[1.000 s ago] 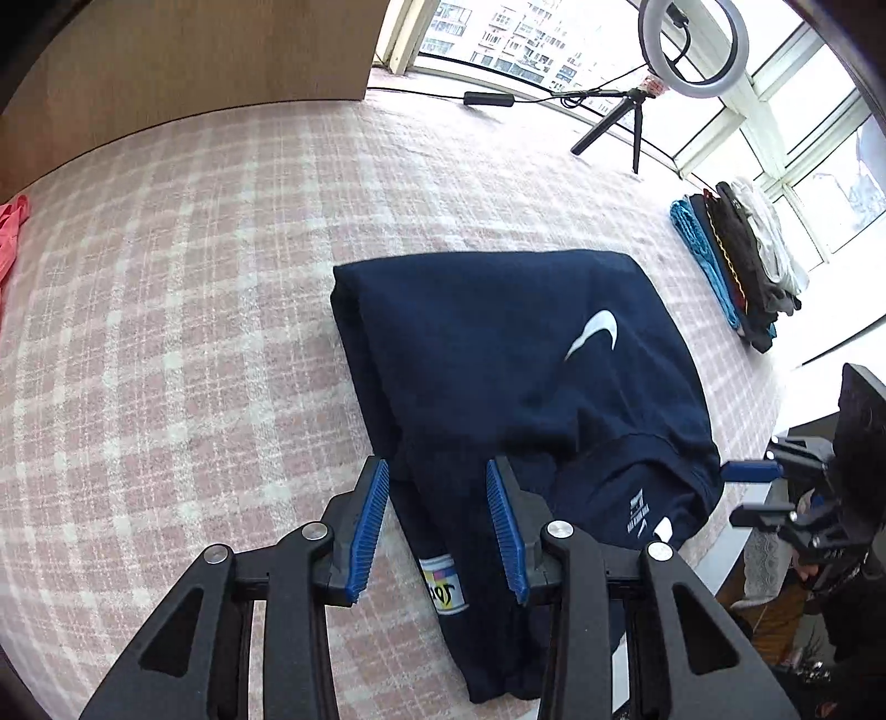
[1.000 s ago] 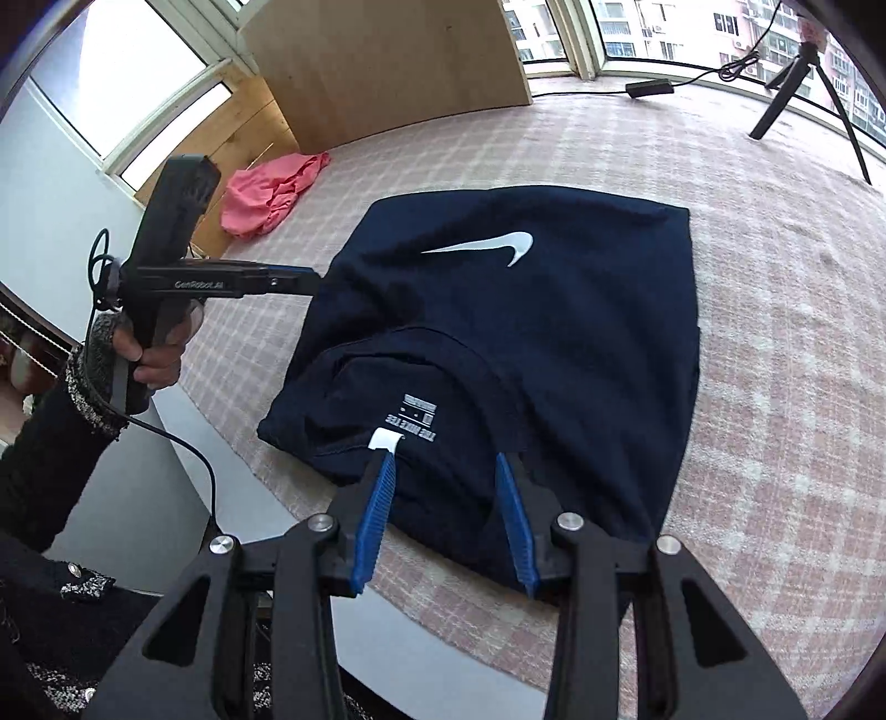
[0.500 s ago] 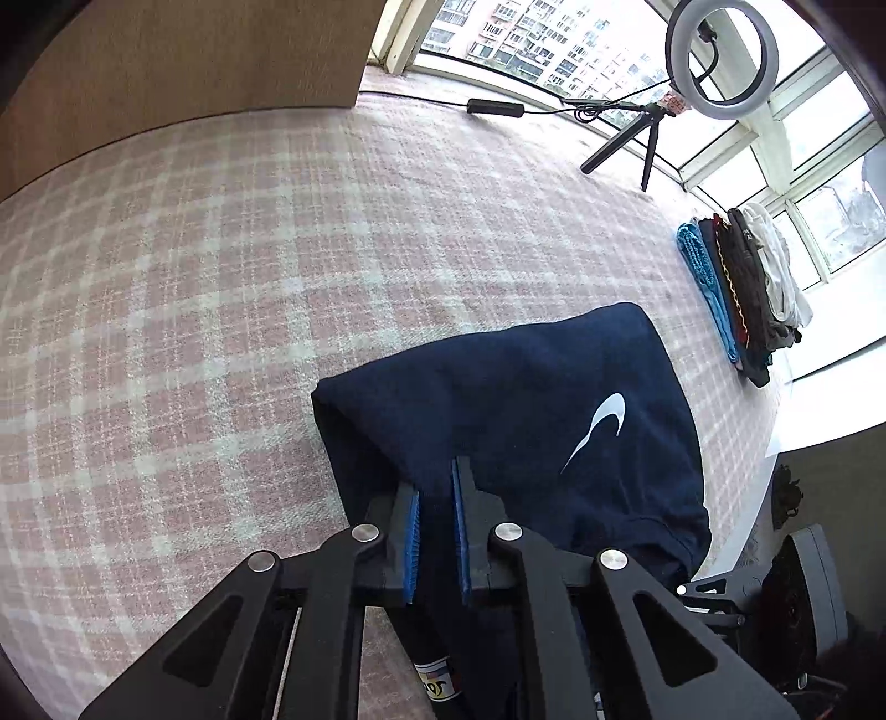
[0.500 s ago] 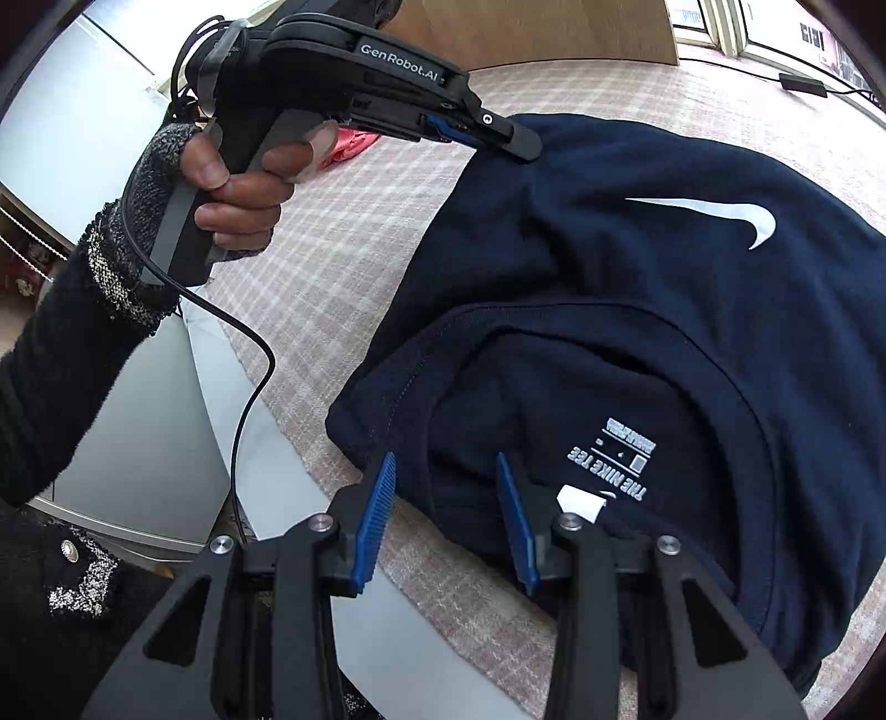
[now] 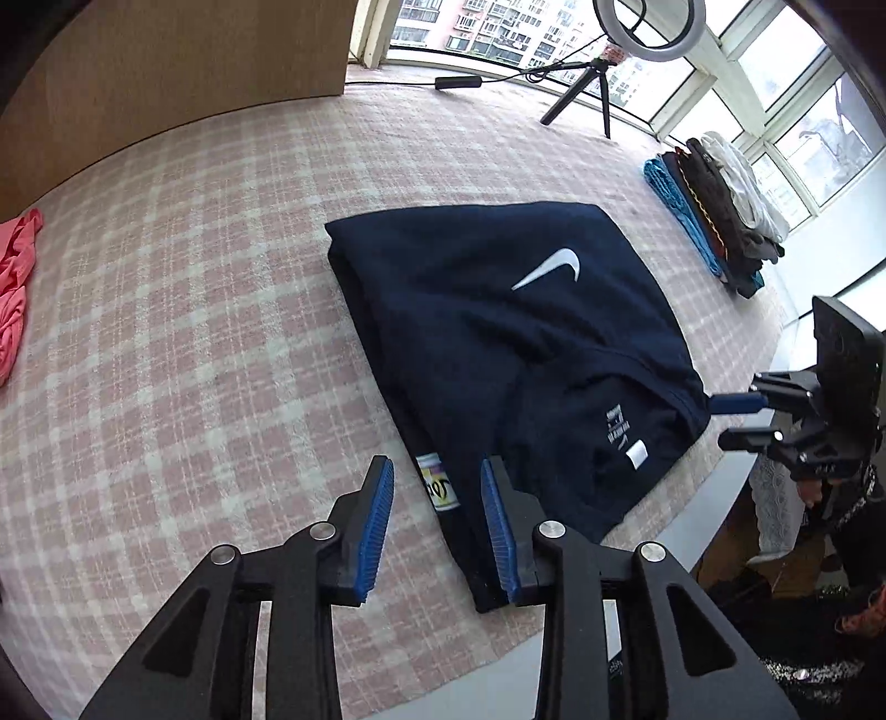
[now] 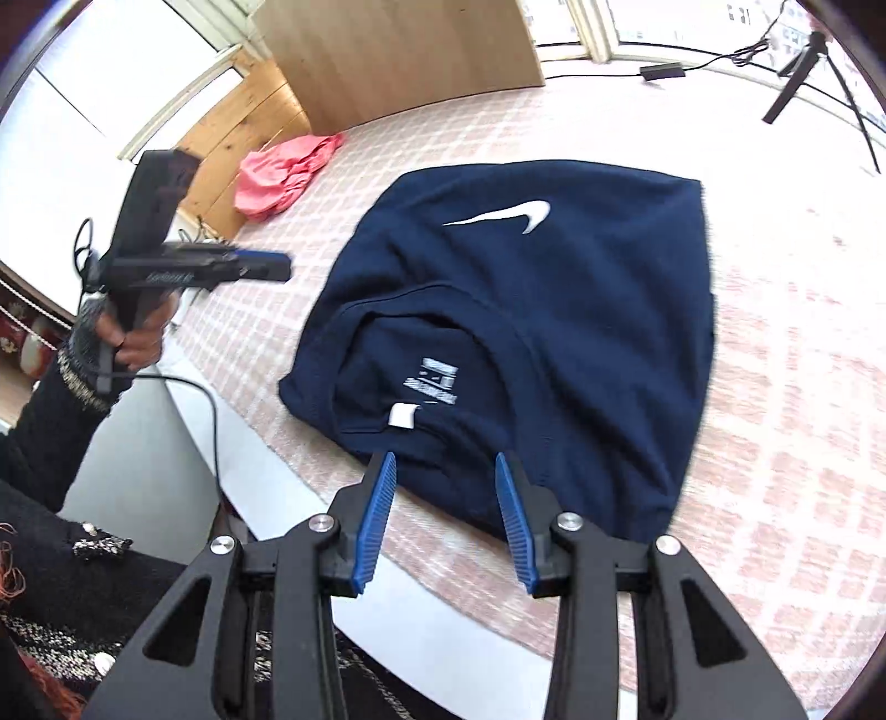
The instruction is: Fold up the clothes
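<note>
A navy shirt [image 5: 498, 332] with a white swoosh lies folded on the pink checked cloth [image 5: 194, 360], collar end toward the near edge. My left gripper [image 5: 437, 482] hovers over the shirt's near left edge, where a small coloured label [image 5: 437, 487] shows. Its jaws are opening and the pads press on nothing. My right gripper [image 6: 443, 471] hangs open above the shirt [image 6: 554, 310] at the collar edge, nothing held. From the left wrist view the right gripper [image 5: 725, 422] sits just off the shirt's right corner. The right wrist view shows the left gripper [image 6: 271, 266] left of the shirt.
A pink garment [image 6: 282, 177] lies at the far left by a wooden board [image 6: 398, 50]. A stack of folded clothes [image 5: 714, 221] sits at the far right near the windows. A ring light on a tripod [image 5: 587, 94] stands at the back. The table's white edge [image 6: 443, 626] runs close below.
Half a second ago the left jaws stood nearly together low over the shirt's left edge; now they have spread and pulled back. The right gripper dipped close to the collar and drew back.
</note>
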Tool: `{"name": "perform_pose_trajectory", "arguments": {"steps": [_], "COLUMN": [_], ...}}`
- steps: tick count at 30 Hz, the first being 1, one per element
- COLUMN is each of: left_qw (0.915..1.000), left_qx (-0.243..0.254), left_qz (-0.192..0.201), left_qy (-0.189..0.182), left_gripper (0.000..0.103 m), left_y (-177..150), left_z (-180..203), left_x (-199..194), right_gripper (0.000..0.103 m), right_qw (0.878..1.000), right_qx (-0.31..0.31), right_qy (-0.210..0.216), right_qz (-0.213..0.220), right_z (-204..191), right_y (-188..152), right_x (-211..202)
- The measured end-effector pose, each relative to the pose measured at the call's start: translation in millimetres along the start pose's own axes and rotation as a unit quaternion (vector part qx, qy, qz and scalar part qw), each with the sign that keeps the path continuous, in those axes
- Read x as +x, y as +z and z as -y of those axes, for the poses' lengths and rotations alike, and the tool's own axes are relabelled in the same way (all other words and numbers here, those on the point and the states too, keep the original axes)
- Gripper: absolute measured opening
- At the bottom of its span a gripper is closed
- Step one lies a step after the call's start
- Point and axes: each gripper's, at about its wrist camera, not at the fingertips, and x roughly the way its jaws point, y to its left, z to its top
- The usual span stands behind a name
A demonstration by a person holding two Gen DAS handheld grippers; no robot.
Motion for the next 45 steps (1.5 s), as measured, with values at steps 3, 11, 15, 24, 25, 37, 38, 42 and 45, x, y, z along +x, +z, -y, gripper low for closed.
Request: {"name": "perform_pose_trajectory", "arguments": {"steps": [3,11,15,24,25,37,38,42,45], "left_qw": [0.9978,0.9854,0.9851,0.9856,0.9860,0.9725,0.9730,0.9662,0.9623], "left_qx": [0.062,0.163,0.166,0.161,0.158,0.216,0.215,0.250,0.268], "left_qz": [-0.008,-0.038,-0.035,-0.052,-0.054,-0.085,-0.082,-0.063,-0.045], "left_qy": [-0.021,0.033,0.027,0.010,0.006,0.016,0.017,0.006,-0.011], "left_gripper": [0.031,0.032,0.021,0.013,0.013,0.016,0.015,0.022,0.028], "left_y": [-20,-21,-16,-4,-2,-5,-3,6,24], "left_z": [41,72,68,60,59,69,70,92,106], "left_x": [11,56,52,47,46,21,19,0,-4], "right_gripper": [0.037,0.037,0.037,0.037,0.036,0.006,0.006,0.009,0.011], "right_qw": [1.000,0.977,0.967,0.962,0.961,0.936,0.936,0.947,0.966], "right_qx": [-0.021,-0.206,-0.236,-0.242,-0.246,-0.294,-0.292,-0.261,-0.204], "right_qy": [-0.013,-0.007,-0.031,-0.058,-0.059,-0.016,-0.016,0.015,0.077], "right_qz": [-0.003,-0.061,-0.087,-0.109,-0.114,-0.190,-0.198,-0.189,-0.142], "right_z": [11,-37,-34,-7,-5,5,6,7,18], "right_y": [-3,5,7,3,3,12,12,22,30], "right_x": [-9,47,64,59,60,34,37,29,2]}}
